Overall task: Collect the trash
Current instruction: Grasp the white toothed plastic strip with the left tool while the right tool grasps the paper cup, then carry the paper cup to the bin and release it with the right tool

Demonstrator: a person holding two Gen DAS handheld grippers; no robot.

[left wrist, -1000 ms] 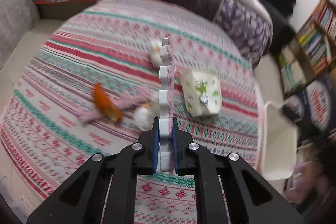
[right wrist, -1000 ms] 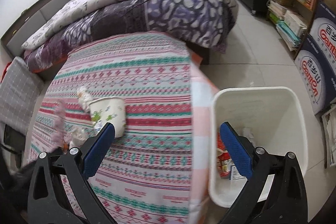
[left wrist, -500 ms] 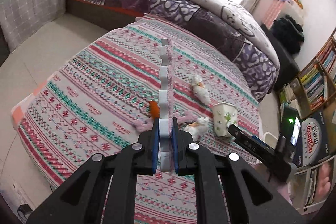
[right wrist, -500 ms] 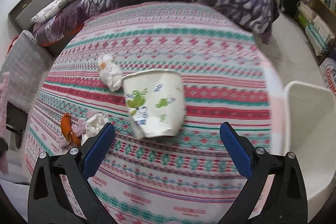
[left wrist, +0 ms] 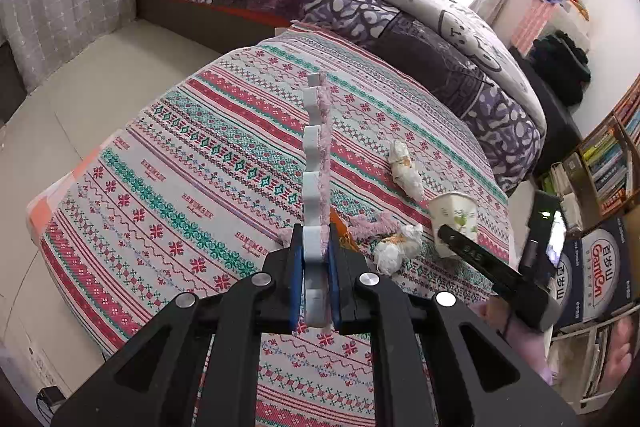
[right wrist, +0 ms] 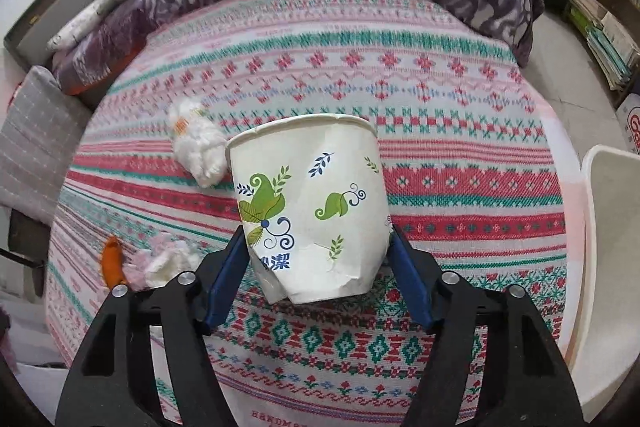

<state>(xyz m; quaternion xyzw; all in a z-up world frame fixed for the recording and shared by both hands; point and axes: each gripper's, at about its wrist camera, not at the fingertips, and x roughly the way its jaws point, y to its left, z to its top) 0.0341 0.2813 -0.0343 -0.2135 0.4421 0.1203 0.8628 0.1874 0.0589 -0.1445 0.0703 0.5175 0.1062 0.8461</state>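
**Right claw bracketing a paper cup; left claw already loaded**

Left to right on the patterned cloth (right wrist: 460, 115): an orange scrap (right wrist: 111, 259); a pink-and-white crumpled wad (right wrist: 168, 261); a white tissue ball (right wrist: 196, 147); the dented paper cup (right wrist: 312, 211), standing mouth-up but tilted; the white bin (right wrist: 612, 267) at the table's right edge. The right gripper (right wrist: 316, 263) is spread wide, one pad on either side of the cup's base; whether either pad touches cannot be told. The left gripper (left wrist: 316, 267) is clamped narrow on a white notched strip backed with pink fluff (left wrist: 318, 163). Risk, as judged: the cup wall is already creased near the base, so a hard squeeze could fold it and let it slip; an uneven close could tip it over.
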